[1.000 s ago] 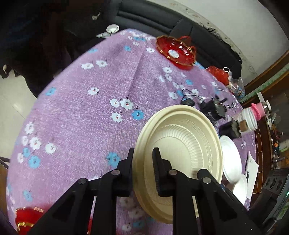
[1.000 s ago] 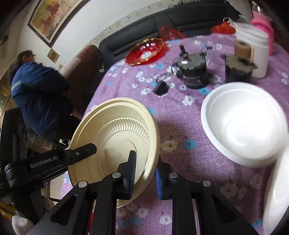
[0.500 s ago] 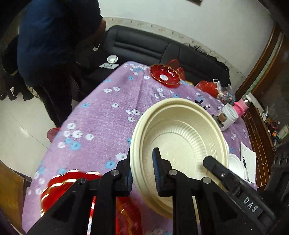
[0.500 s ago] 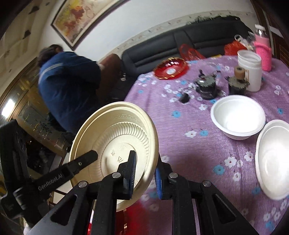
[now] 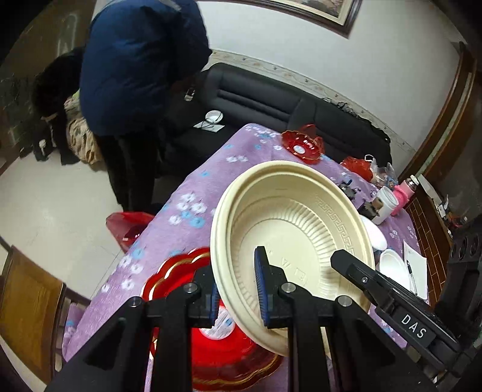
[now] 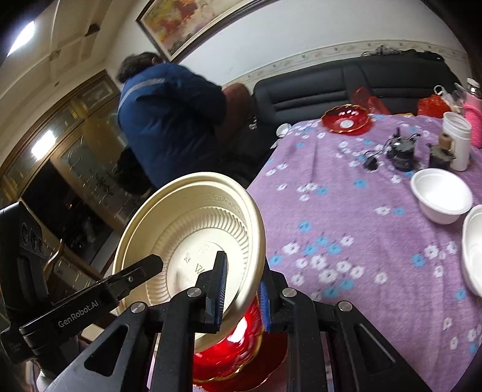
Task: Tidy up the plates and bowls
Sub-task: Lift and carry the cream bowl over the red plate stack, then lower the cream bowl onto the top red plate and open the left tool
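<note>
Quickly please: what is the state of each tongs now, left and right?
Left tongs: shut on the rim of the cream plate.
Right tongs: shut on the same plate's rim.

A home living and dining room.
A black leather sofa point(image 6: 355, 87) stands along a white wall under a framed painting point(image 6: 192, 21), beside a glass-fronted wooden cabinet point(image 6: 69, 153); a table under a purple flowered cloth point(image 6: 346, 217) carries red glass dishes point(image 6: 346, 120) and white foam bowls point(image 6: 441, 194).
</note>
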`<state>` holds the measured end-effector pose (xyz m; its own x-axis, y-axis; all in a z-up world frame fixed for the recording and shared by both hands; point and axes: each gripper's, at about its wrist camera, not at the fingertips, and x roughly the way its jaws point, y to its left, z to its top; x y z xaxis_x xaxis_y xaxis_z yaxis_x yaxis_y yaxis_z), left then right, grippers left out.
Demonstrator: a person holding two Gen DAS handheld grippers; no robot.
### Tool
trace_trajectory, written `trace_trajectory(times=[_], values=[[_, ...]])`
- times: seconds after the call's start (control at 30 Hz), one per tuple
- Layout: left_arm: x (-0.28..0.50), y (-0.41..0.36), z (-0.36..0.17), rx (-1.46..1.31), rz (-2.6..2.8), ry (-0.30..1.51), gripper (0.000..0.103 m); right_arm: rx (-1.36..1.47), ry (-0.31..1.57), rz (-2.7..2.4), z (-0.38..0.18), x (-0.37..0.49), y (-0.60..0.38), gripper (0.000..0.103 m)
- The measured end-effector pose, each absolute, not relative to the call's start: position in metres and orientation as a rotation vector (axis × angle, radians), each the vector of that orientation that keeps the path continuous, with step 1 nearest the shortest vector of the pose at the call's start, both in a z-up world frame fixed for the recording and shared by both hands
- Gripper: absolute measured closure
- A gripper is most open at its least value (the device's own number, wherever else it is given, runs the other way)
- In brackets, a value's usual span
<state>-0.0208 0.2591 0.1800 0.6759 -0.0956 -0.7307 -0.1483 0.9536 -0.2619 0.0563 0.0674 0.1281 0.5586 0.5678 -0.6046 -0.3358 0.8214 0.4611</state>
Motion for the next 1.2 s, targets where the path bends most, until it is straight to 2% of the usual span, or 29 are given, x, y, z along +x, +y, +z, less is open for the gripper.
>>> trace_trajectory(times=[0.53,0.93,1.1,1.13,1.2], values=[[-0.038,0.292,0.112,-0.435,0.088,0.919,0.085,0.253,0.952,0.54,0.067,0.045,0.1,0.082],[-0.037,0.299,0.09,-0.47,0.121,0.961,0.084,0.234,0.997,0.533,0.047,0.045,0.111,0.081],[-0.04,0.3,0.091,-0.492,0.113,0.954,0.07,0.237,0.997,0.544,0.047,0.044,0.115,0.08],[-0.041,0.299,0.092,-0.489,0.111,0.951,0.063,0.234,0.995,0.547,0.047,0.044,0.116,0.079],[-0.044,0.298,0.095,-0.493,0.105,0.94,0.051,0.226,0.983,0.546,0.048,0.042,0.117,0.072]])
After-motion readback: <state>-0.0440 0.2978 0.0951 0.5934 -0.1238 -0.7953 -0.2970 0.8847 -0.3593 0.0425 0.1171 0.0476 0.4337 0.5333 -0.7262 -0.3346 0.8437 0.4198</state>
